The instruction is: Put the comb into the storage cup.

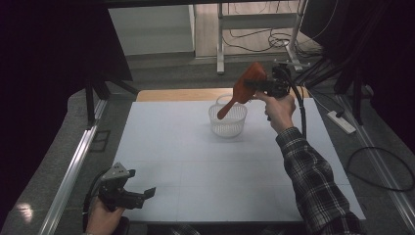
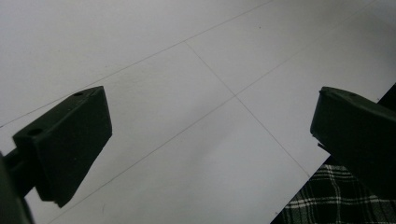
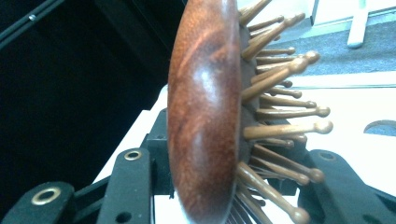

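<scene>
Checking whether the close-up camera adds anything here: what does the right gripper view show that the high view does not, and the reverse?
The right gripper view alone resolves the wooden hairbrush's round-tipped wooden pins, jutting sideways, and the grain of its polished back, with a claw jaw on either side.

The high view alone gives the white basket on the table, the brush handle slanting down over it, and the left claw open near the front edge.

Both show the right claw shut on the brush head.
</scene>
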A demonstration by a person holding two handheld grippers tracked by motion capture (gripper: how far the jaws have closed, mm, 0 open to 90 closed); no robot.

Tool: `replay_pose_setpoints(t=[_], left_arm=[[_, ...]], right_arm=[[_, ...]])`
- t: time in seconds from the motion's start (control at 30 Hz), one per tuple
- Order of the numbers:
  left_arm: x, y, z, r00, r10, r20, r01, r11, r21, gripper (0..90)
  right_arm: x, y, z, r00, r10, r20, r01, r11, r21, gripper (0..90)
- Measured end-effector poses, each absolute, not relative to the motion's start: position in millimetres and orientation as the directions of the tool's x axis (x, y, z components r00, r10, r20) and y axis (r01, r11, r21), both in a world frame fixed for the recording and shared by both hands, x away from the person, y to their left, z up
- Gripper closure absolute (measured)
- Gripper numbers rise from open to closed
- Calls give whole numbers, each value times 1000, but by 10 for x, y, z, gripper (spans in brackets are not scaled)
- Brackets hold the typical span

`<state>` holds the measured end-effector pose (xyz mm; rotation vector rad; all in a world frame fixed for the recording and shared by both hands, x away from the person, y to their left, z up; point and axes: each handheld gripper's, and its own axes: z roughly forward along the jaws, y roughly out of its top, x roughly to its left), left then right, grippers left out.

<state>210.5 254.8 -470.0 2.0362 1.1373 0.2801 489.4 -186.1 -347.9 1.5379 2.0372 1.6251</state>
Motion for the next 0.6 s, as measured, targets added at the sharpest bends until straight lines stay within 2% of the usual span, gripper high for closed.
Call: replay_pose_setpoints(t=[0.6], left_arm=[[2110,2538,-4704,571,805,-165,639,-308,705,0]], right_arm=[[4928,-1718,-3724,-476,768,428,632,-40,774,534]])
